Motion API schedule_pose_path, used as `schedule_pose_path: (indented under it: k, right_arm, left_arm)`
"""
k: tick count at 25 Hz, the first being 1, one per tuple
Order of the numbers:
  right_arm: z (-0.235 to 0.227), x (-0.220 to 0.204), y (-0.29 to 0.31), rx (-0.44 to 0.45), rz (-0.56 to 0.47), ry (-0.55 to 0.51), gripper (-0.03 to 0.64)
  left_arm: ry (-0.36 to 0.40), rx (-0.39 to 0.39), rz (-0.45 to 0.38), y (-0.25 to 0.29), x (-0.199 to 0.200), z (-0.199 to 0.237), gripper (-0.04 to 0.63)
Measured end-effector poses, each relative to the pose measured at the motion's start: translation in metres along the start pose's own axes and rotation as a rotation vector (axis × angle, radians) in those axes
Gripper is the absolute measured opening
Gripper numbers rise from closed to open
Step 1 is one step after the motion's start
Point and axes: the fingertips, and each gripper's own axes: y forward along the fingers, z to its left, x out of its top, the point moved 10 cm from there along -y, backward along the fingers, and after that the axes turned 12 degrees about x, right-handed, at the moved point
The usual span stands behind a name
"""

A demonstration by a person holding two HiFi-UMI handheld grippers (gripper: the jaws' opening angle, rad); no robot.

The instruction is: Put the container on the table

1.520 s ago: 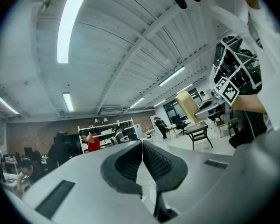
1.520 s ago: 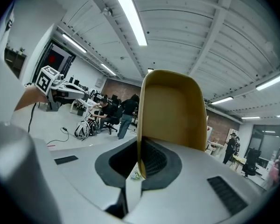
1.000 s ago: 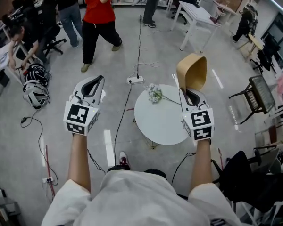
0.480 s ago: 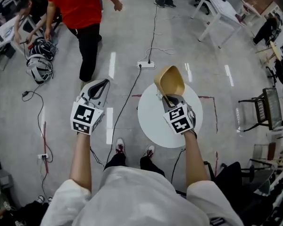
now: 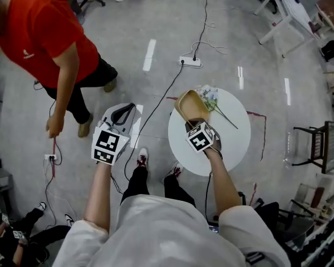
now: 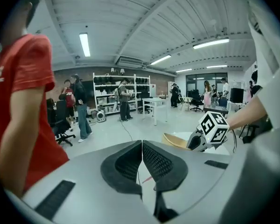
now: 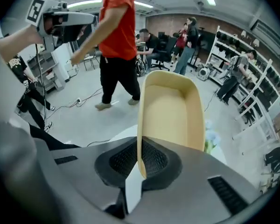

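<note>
A tan, scoop-shaped container (image 5: 190,105) hangs tilted over the far left part of the round white table (image 5: 234,143). My right gripper (image 5: 194,120) is shut on its rim. In the right gripper view the container (image 7: 170,111) rises from the jaws, which pinch its left wall; my right gripper (image 7: 140,164) is over the table's edge (image 7: 123,135). My left gripper (image 5: 118,115) is shut and empty, held over the floor to the left of the table. In the left gripper view its jaws meet with nothing between them, left gripper (image 6: 141,157), and the container (image 6: 175,141) shows beyond.
A sprig of pale flowers (image 5: 210,98) lies on the table just beyond the container. A person in a red shirt (image 5: 44,38) stands close at the left. A power strip (image 5: 189,61) and cables cross the floor. A dark chair (image 5: 314,143) stands at the right.
My right gripper has carried the container down and towards me, over the table near the flowers. The person in red has come closer on the left. My left gripper stays shut.
</note>
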Motion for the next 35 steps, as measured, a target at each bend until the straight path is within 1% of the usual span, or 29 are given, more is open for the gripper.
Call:
schedule_pose_path:
  k: [4,9,12,15,17,20,22,24,26,28,32,35]
  right_arm:
    - [-0.008,-0.011,0.047,0.059,0.094,-0.003,0.023]
    - [-0.008,-0.014,0.072,0.069,0.186,-0.032,0.028]
    - [-0.007,-0.015,0.078,0.077,0.192,-0.022,0.049]
    - [-0.009,-0.015,0.062,0.055,0.158,0.002,0.079]
    - [-0.01,-0.011,0.039,0.016,0.104,0.031,0.081]
    - [-0.007,0.001,-0.008,-0.025,0.0,0.087,0.08]
    - [-0.002,0.005,-0.042,-0.043,-0.056,0.102,0.08]
    - [-0.002,0.007,-0.081,-0.085,-0.114,0.109,0.078]
    - [-0.009,0.012,-0.129,-0.169,-0.197,0.123,0.055]
    - [-0.017,0.023,-0.182,-0.274,-0.3,0.124,0.021]
    - [-0.011,0.042,-0.28,-0.445,-0.497,0.107,0.014]
    - [-0.001,0.054,-0.335,-0.548,-0.597,0.075,0.014]
  left_arm:
    - [-0.011,0.007,0.064,0.009,-0.026,0.003,0.021]
    - [-0.007,0.0,0.097,0.019,-0.036,0.009,0.021]
    - [0.0,-0.008,0.101,0.023,-0.039,0.012,0.021]
    - [0.003,-0.014,0.091,0.023,-0.036,0.012,0.021]
    - [0.004,-0.017,0.078,0.022,-0.031,0.014,0.021]
    - [0.005,-0.038,0.032,0.024,-0.014,0.021,0.021]
    - [0.01,-0.047,0.006,0.02,0.0,0.021,0.021]
    - [0.023,-0.053,-0.025,0.016,0.017,0.018,0.021]
    - [0.052,-0.062,-0.076,0.019,0.043,0.018,0.021]
    - [0.081,-0.069,-0.14,0.02,0.073,0.021,0.021]
    - [0.126,-0.078,-0.268,0.011,0.131,0.022,0.021]
    - [0.164,-0.095,-0.373,0.006,0.175,0.02,0.021]
